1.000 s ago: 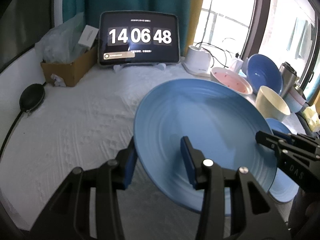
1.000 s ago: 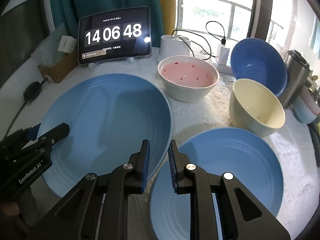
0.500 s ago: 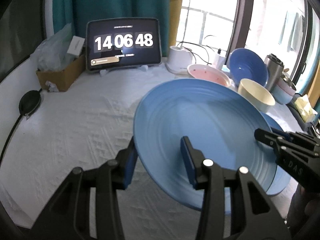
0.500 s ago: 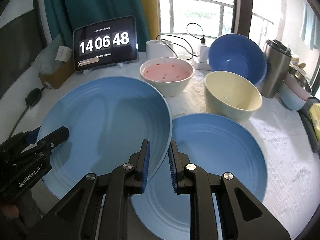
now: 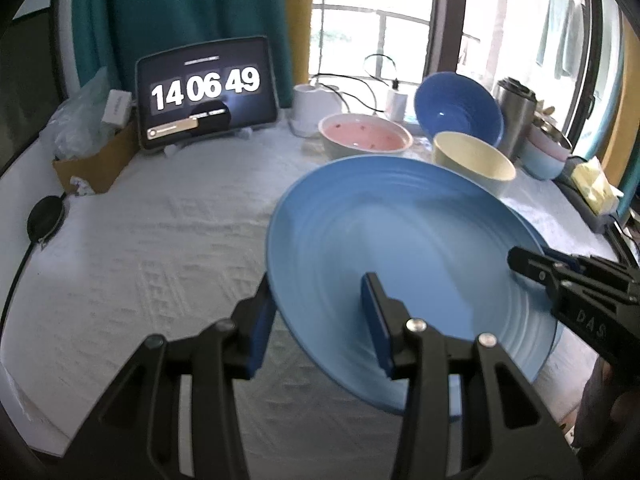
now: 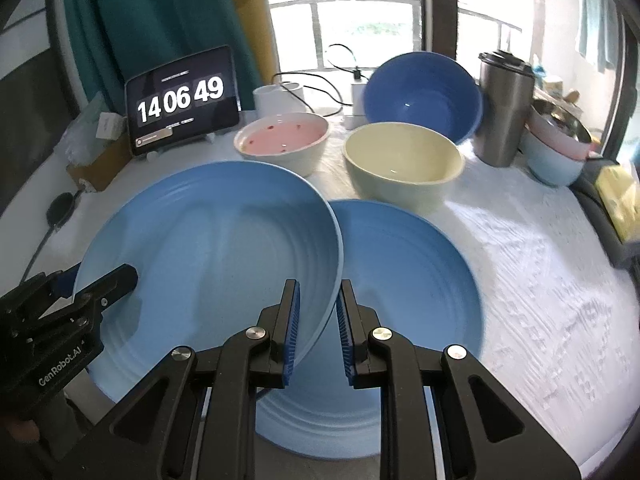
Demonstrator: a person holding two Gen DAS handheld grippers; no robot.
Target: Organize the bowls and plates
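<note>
A large blue plate (image 5: 408, 256) (image 6: 216, 264) hangs tilted above the white tablecloth, carried by both grippers. My left gripper (image 5: 318, 314) is shut on its near left rim, one pad under the plate and one on top. My right gripper (image 6: 318, 314) is shut on the opposite rim. Each wrist view shows the other gripper at the plate's far edge: the right gripper (image 5: 560, 276) and the left gripper (image 6: 100, 288). A second blue plate (image 6: 404, 280) lies flat on the table, partly beneath the held one. Behind stand a pink bowl (image 6: 284, 140), a yellow bowl (image 6: 402, 160) and a tilted blue bowl (image 6: 422, 96).
A tablet clock (image 5: 208, 92) and a cardboard box (image 5: 96, 164) stand at the back left, with a black round device (image 5: 46, 220) on a cable near the left edge. At the right are a steel tumbler (image 6: 506, 108) and stacked pale bowls (image 6: 556, 152).
Both grippers have carried the blue plate to the right across the table. It now overlaps the flat plate more, and the bowls sit nearer the middle of both views.
</note>
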